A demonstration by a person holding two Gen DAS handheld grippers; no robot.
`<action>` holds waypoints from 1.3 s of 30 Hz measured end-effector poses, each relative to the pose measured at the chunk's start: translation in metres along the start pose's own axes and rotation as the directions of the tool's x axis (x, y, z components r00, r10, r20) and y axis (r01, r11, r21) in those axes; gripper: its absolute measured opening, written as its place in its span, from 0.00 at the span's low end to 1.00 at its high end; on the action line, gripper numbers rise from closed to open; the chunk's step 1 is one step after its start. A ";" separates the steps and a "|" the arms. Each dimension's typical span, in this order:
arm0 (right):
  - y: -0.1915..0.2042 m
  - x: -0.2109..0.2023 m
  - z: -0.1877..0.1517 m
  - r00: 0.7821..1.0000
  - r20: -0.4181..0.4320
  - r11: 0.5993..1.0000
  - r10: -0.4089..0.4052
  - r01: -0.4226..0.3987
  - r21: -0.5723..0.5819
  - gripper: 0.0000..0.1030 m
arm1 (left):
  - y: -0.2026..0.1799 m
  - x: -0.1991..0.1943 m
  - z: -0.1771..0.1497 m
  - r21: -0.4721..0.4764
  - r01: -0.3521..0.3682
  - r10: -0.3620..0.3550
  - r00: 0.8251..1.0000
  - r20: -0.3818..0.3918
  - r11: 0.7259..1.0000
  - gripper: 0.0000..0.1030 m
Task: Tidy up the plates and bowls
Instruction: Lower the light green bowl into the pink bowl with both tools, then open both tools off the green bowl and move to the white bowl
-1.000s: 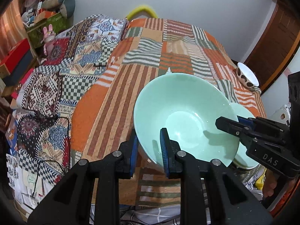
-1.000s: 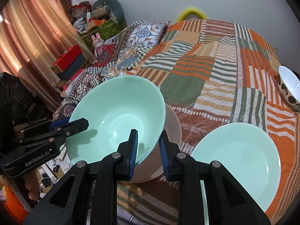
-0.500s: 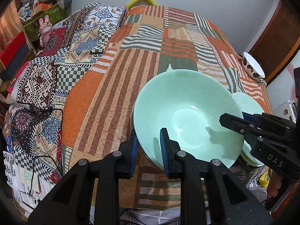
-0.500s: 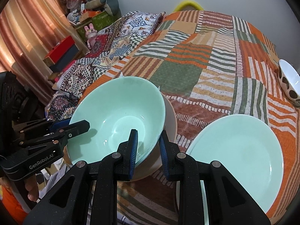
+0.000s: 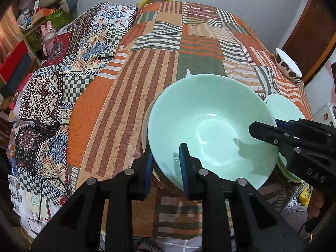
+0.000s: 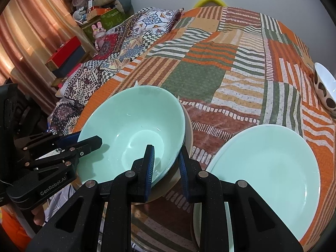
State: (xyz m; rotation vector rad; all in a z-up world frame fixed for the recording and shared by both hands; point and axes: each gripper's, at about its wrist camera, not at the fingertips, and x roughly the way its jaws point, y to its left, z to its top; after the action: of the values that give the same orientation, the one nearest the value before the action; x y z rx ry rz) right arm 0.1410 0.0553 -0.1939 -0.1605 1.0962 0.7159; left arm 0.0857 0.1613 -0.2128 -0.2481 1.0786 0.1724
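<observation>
You are working over a bed (image 5: 130,113) covered with an orange, green and cream patchwork spread, a grey wall behind it and a copper-coloured curtain (image 6: 27,33) to one side.

Your left tool (image 5: 166,163) is clamped on the near rim of the mint green bowl (image 5: 210,126): one blue pad sits inside the bowl and the other outside, with the wall of the bowl pinched between them. Your right tool (image 6: 166,163) grips the same bowl (image 6: 134,130) at another spot on its rim, again one pad inside and one outside, jaws drawn in tight on the thin wall. In the left view the right tool (image 5: 264,133) reaches in from the right side; in the right view the left tool (image 6: 88,142) comes in from the left.

The bowl sits tilted in a beige bowl (image 6: 188,134), whose edge peeks out beneath it on the bed's near part. Just beside that, to the right, lies a mint green plate (image 6: 271,168) flat on the spread. Well apart, at the bed's right edge, stands a white bowl with brown spots (image 6: 324,88). Beyond the bed's far left side are a pink rabbit toy (image 6: 98,31) and stacked boxes.
</observation>
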 end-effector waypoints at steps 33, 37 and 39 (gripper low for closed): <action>-0.002 -0.020 0.001 0.999 0.034 0.999 -0.016 0.017 -0.046 0.39 | -0.014 0.004 0.004 0.048 -0.092 0.092 0.996 0.008 0.995 0.37; -0.008 -0.024 0.000 0.999 0.040 0.999 -0.017 0.018 -0.039 0.40 | -0.016 0.000 0.004 0.038 -0.089 0.089 0.996 -0.003 0.995 0.46; -0.012 -0.027 -0.002 0.999 0.046 1.000 -0.013 0.015 -0.025 0.40 | -0.018 -0.004 0.004 0.046 -0.095 0.095 0.995 0.000 0.994 0.48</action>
State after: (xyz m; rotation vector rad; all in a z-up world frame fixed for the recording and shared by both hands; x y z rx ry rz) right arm 0.1398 0.0326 -0.1742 -0.1721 1.0415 0.7178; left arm 0.0925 0.1451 -0.2056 -0.1554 1.0962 0.2319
